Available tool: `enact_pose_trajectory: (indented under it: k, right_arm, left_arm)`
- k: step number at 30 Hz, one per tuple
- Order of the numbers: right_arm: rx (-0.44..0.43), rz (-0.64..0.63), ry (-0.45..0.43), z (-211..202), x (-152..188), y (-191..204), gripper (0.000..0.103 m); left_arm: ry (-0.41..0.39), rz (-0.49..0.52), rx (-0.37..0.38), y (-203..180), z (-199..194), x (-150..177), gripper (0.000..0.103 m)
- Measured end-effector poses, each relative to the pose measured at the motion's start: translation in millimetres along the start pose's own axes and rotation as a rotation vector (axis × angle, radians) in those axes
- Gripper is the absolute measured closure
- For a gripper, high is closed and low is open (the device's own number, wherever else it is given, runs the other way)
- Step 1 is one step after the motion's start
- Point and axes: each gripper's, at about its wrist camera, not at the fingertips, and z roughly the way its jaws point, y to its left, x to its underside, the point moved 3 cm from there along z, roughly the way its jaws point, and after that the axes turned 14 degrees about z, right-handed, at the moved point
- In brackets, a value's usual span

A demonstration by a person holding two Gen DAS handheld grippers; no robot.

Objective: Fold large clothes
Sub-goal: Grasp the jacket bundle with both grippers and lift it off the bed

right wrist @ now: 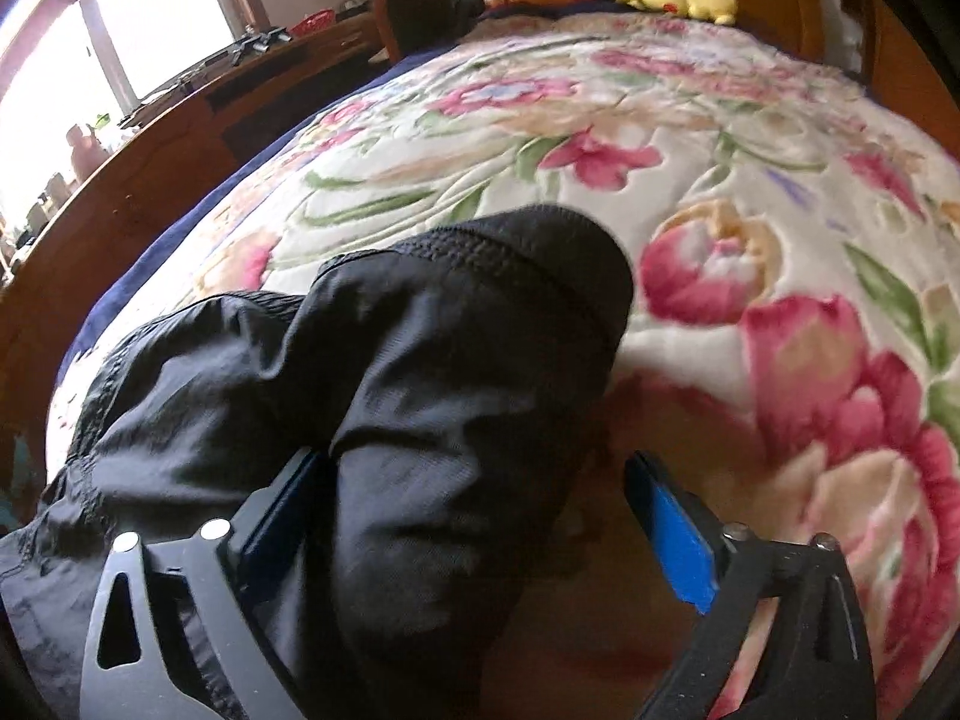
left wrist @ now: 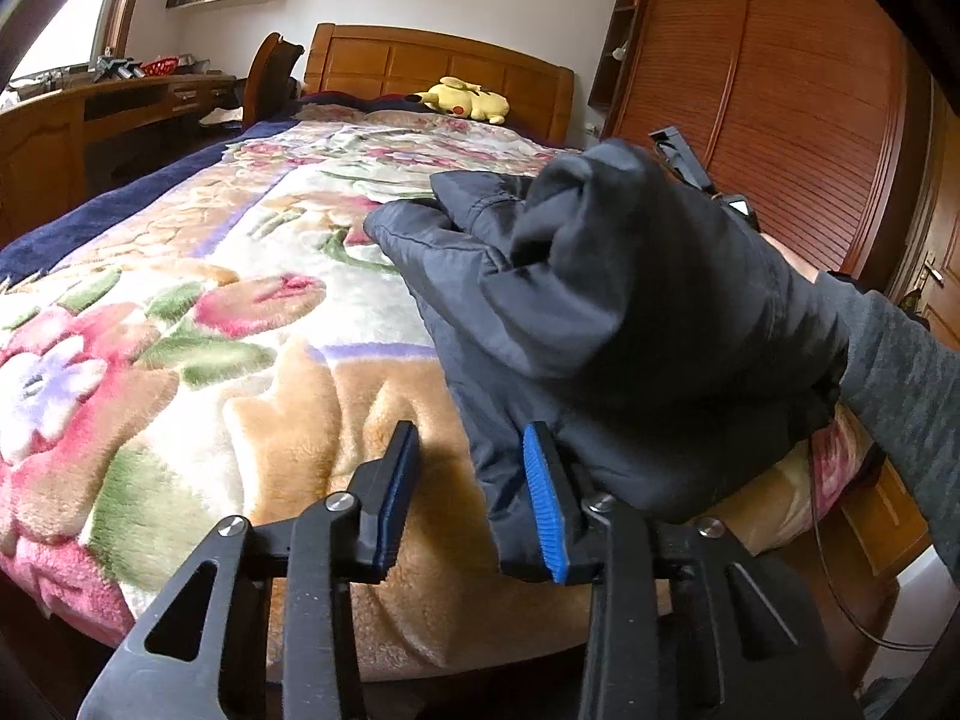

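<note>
A dark padded jacket (left wrist: 600, 324) lies bunched on the floral blanket (left wrist: 180, 324) near the bed's foot. My left gripper (left wrist: 474, 492) is open, its right finger against the jacket's lower left edge, nothing between the pads. In the right wrist view the jacket (right wrist: 420, 396) fills the lower left, a sleeve with a ribbed cuff (right wrist: 540, 258) lying between the fingers. My right gripper (right wrist: 480, 516) is open wide around that sleeve, not clamped. The right gripper's top also shows behind the jacket in the left wrist view (left wrist: 690, 162).
A yellow plush toy (left wrist: 462, 99) lies by the wooden headboard (left wrist: 384, 60). A wooden desk (left wrist: 90, 114) and a chair (left wrist: 270, 78) stand left of the bed. A wooden wardrobe (left wrist: 780, 90) stands at right. The bed's foot edge (left wrist: 420, 660) is close below my left gripper.
</note>
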Motion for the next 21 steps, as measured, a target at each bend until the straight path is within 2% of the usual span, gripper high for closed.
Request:
enact_pose_trajectory:
  k: [3, 5, 8, 16, 18, 21]
  right_arm:
    - [-0.002, 0.0, 0.014, 4.0, 0.4, 0.4, 0.008]
    - [-0.02, 0.0, 0.022, 5.8, -4.5, -2.5, 0.015]
    - [-0.026, -0.008, 0.021, 6.9, -5.7, -3.0, 0.018]
    - [-0.025, -0.019, 0.015, 4.6, -4.1, -1.0, 0.021]
    - [-0.021, -0.023, 0.012, 3.0, -3.0, 0.7, 0.021]
    - [-0.018, -0.026, 0.01, 2.5, -2.6, 1.7, 0.021]
  left_arm:
    - [0.008, 0.0, -0.01, -3.4, -2.4, 0.4, 0.066]
    - [0.013, 0.0, -0.012, -4.6, -4.1, 2.3, 0.066]
    - [0.017, -0.005, -0.009, -4.8, -8.3, 6.0, 0.066]
    - [0.023, -0.038, 0.004, -3.2, -21.7, 15.0, 0.065]
    - [0.017, -0.056, 0.025, -1.7, -26.0, 16.5, 0.057]
    - [0.017, -0.06, 0.039, -1.9, -27.5, 16.7, 0.056]
